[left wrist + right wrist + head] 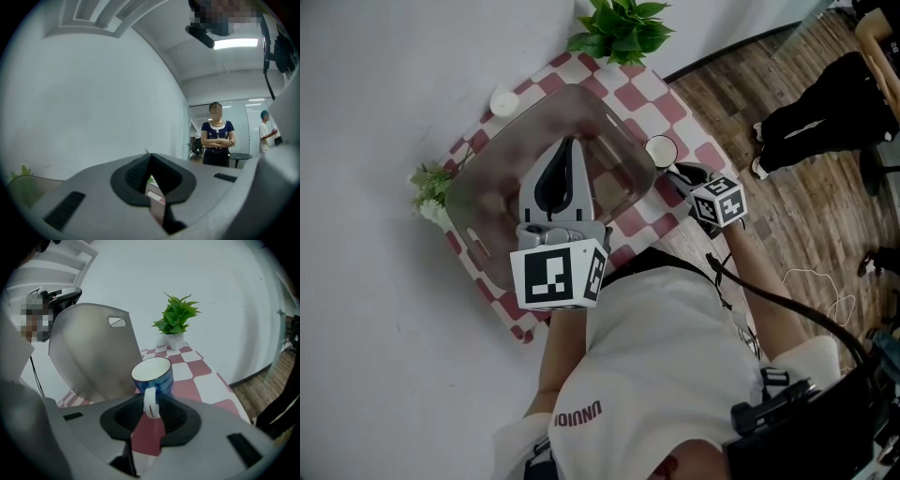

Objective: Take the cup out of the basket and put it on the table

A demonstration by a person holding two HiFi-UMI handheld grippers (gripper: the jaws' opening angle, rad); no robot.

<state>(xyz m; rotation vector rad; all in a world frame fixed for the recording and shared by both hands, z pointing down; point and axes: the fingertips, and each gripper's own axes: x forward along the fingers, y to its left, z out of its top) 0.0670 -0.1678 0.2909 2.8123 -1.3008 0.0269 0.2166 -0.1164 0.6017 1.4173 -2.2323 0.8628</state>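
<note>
A blue-striped cup [661,150] with a white inside stands upright on the red-and-white checked cloth [677,108], just right of the translucent grey basket [487,192]. In the right gripper view the cup [152,373] is close ahead, with its white handle [151,404] between the jaws of my right gripper [151,414]. The dark pads stand apart from the handle on both sides. My right gripper [677,172] sits at the cup's near side. Over the basket my left gripper [570,142] hangs with tips together, holding nothing. The basket [89,352] rises at the left.
A potted green plant [621,28] stands at the cloth's far corner and a small white round pot [503,101] at its left corner. Flowers [431,187] lie beside the basket. A person's legs [820,117] are on the wooden floor at right.
</note>
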